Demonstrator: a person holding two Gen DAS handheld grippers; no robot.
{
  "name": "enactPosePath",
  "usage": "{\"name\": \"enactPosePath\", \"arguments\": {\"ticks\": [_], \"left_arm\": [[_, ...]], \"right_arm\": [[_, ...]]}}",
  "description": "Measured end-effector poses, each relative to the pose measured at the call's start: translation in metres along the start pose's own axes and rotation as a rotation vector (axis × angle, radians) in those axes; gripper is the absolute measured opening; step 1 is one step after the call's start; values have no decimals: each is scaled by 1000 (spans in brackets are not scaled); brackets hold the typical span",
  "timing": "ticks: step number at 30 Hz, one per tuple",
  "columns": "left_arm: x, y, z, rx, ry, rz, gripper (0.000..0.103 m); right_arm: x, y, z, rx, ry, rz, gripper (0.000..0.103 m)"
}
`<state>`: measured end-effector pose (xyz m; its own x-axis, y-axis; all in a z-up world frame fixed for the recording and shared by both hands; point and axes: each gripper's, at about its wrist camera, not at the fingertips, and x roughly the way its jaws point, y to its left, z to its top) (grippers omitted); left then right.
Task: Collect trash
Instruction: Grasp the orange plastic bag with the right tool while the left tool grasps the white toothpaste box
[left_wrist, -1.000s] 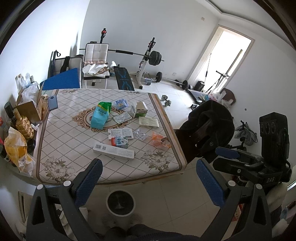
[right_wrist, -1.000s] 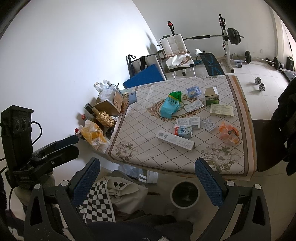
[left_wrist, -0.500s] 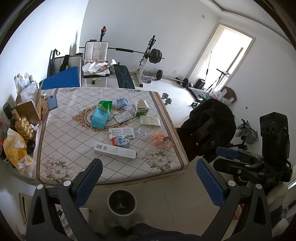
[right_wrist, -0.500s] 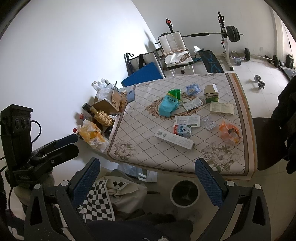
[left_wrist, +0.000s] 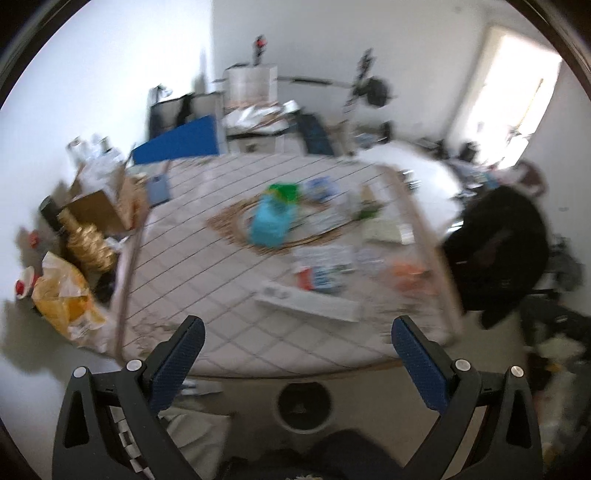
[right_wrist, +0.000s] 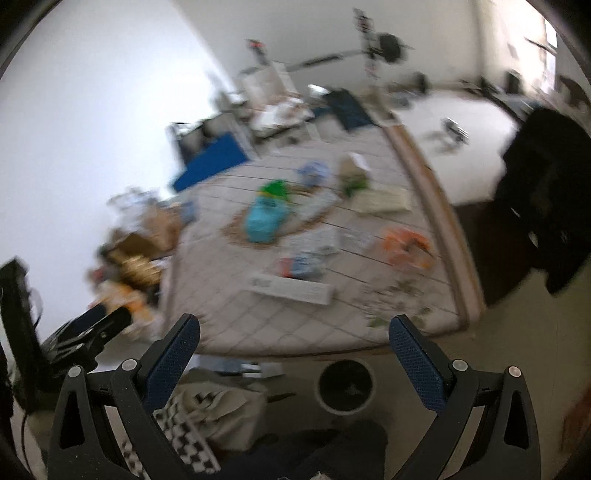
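Blue-padded jaws of the left gripper (left_wrist: 297, 347) stand wide and empty; the right gripper (right_wrist: 293, 345) is equally wide, holding nothing. Both views are blurred. At twelve o'clock beyond each lies the table (left_wrist: 207, 295), scattered with trash: a long white box (left_wrist: 308, 301) nearest, a teal packet (left_wrist: 271, 225) at centre, an orange wrapper (right_wrist: 404, 242) toward two o'clock. A round bin (left_wrist: 304, 406) stands on the floor under the near edge. Only the right view shows the other gripper (right_wrist: 85, 330), at nine o'clock.
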<state>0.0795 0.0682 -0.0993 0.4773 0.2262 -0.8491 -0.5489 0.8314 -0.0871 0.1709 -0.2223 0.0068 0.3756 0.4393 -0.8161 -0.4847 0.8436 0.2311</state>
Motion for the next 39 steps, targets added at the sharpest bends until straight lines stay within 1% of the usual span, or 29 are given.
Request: {"name": "enactPosePath", "arguments": {"ticks": [2, 4, 5, 7, 9, 11, 12, 13, 14, 15, 16, 17, 19, 20, 22, 23, 24, 25, 26, 27, 28, 29, 30, 31, 33, 34, 36, 39], "left_arm": [[44, 1, 0, -36, 67, 60, 103], [81, 1, -2, -83, 137, 78, 103], [106, 1, -2, -123, 184, 89, 103], [144, -1, -3, -191, 250, 101, 103], [175, -7, -4, -262, 317, 98, 103], [208, -14, -5, -346, 383, 85, 101], [222, -15, -5, -387, 410, 85, 98], [238, -15, -7, -444, 441, 84, 90], [250, -16, -8, -505, 467, 83, 84], [262, -16, -10, -557, 488, 82, 79], [277, -16, -11, -619, 517, 83, 79], [287, -16, -12, -654, 532, 81, 79], [309, -15, -18, -746, 585, 82, 79], [320, -15, -23, -802, 609, 82, 79], [326, -14, -28, -869, 619, 102, 63], [326, -16, -29, -907, 608, 100, 58], [325, -17, -29, -921, 599, 105, 53], [322, -19, -27, -922, 589, 120, 52], [316, -25, -23, -899, 572, 141, 52], [312, -29, -20, -867, 566, 161, 51], [308, -34, -17, -836, 564, 178, 50], [301, -40, -13, -786, 559, 196, 49], [296, -45, -10, -749, 555, 212, 49], [290, -49, -8, -718, 550, 226, 48], [275, -57, -5, -648, 536, 253, 48], [266, -60, -5, -619, 524, 264, 48], [245, -63, -11, -573, 498, 274, 48], [207, -73, -13, -516, 441, 267, 47]], "right_arm": [[31, -24, 15, 51, 31, -84, 103], [65, -49, 30, 80, 64, -157, 103], [82, -62, 38, 90, 86, -188, 103], [122, -84, 57, 96, 136, -226, 103], [162, -103, 75, 81, 186, -241, 103], [201, -116, 90, 55, 242, -245, 103], [226, -124, 101, 34, 280, -247, 103], [251, -132, 110, 20, 321, -243, 103], [266, -136, 116, 8, 346, -237, 103], [293, -143, 125, -20, 393, -232, 103], [306, -144, 128, -33, 418, -231, 102], [324, -146, 130, -54, 454, -225, 101], [351, -148, 131, -89, 521, -204, 93], [366, -148, 132, -105, 556, -190, 92], [376, -146, 130, -124, 589, -174, 90], [381, -143, 130, -147, 595, -167, 89], [384, -138, 130, -174, 596, -160, 82], [385, -133, 130, -199, 591, -160, 76], [384, -130, 130, -212, 582, -155, 71], [384, -128, 130, -219, 577, -155, 60], [382, -126, 130, -221, 570, -155, 53], [380, -124, 130, -224, 561, -148, 49], [375, -122, 129, -232, 549, -144, 43], [371, -120, 128, -237, 541, -138, 28], [360, -115, 125, -243, 532, -124, 23], [352, -113, 122, -245, 528, -113, 14], [339, -109, 117, -245, 513, -99, 14], [312, -104, 106, -236, 489, -71, 13]]}}
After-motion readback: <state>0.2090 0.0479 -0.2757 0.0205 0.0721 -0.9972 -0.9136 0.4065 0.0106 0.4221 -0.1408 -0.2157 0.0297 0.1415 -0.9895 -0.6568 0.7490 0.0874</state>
